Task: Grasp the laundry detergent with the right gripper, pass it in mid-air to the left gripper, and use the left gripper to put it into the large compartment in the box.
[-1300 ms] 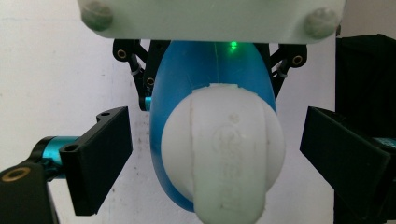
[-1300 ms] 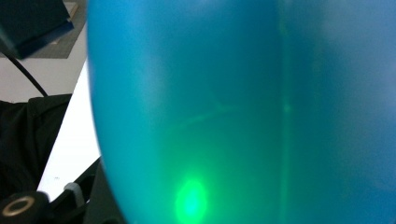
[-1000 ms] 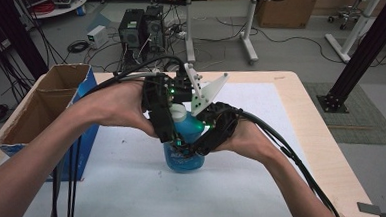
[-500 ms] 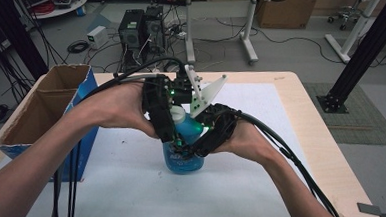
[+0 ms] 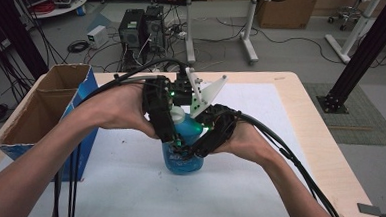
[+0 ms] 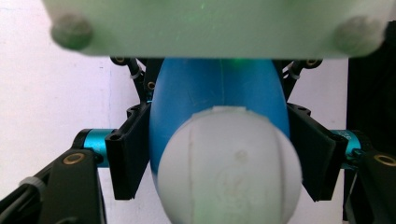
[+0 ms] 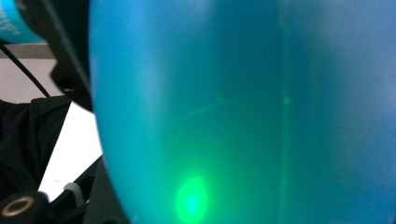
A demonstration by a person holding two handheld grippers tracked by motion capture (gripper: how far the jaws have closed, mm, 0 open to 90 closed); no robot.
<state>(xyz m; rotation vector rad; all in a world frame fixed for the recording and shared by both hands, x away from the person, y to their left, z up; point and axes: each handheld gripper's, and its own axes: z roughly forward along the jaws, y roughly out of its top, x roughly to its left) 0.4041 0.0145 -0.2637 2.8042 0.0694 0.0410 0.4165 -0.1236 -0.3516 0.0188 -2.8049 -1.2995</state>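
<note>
**Left gripper closes in on the bottle's cap**

Left gripper has just been closing its jaws; in its own view we see them at either side of the blue bottle, the white cap between them, though we cannot tell whether the pads press yet. Compared with a second ago, both hands sit where they were. Our right gripper grips the bottle's body from the side, jaws clamped on it. That bottle stands upright on the white table, near the cardboard box.

Pale wooden table — white sheet, blue bottle upright, open cardboard box at left edge.
</note>
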